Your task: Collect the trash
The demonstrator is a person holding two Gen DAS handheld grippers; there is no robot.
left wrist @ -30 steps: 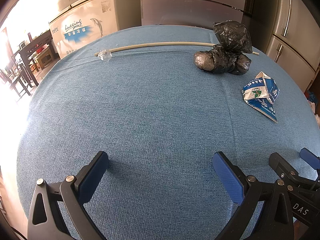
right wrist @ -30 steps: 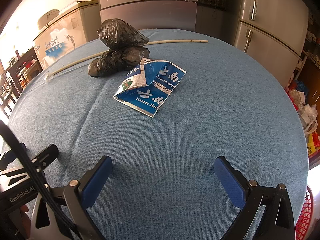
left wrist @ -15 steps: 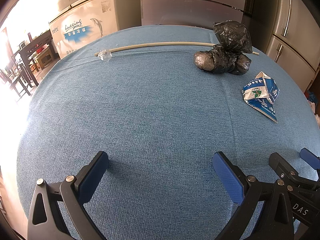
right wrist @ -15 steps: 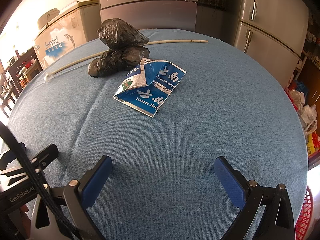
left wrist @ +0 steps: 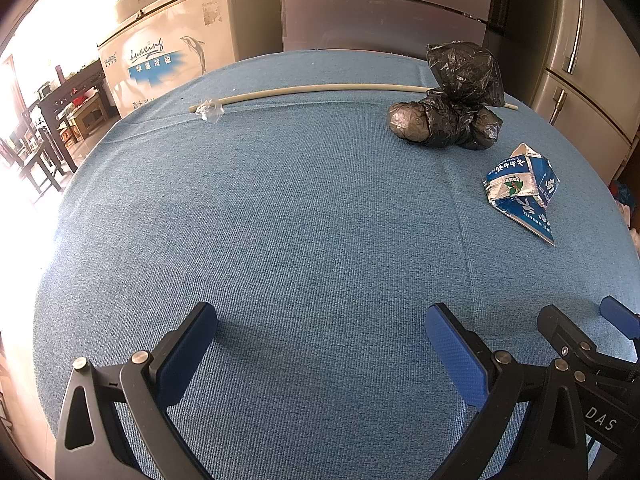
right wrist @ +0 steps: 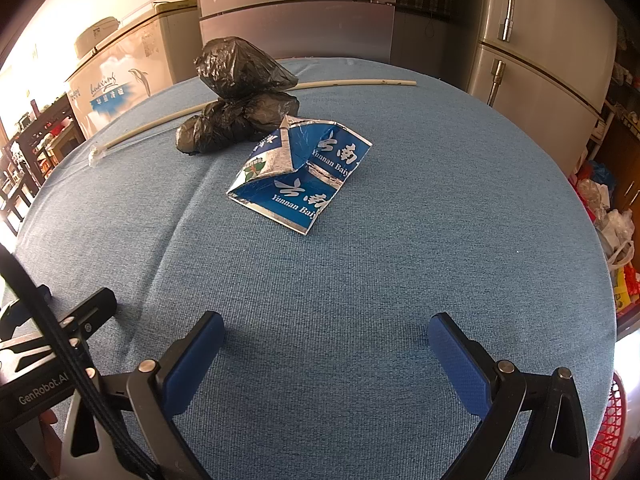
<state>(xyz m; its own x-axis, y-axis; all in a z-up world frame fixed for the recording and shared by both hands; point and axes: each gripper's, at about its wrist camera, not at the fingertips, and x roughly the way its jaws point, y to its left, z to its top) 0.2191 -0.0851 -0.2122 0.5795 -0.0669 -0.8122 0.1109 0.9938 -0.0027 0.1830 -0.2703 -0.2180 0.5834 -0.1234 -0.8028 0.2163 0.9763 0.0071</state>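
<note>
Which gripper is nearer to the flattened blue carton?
Right. The right gripper faces the flattened blue carton, which lies ahead, slightly to its left. For the left gripper the carton sits far off to its right, beyond the right gripper.

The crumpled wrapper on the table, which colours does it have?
Blue, silver and white wrapper; right wrist view.
</note>
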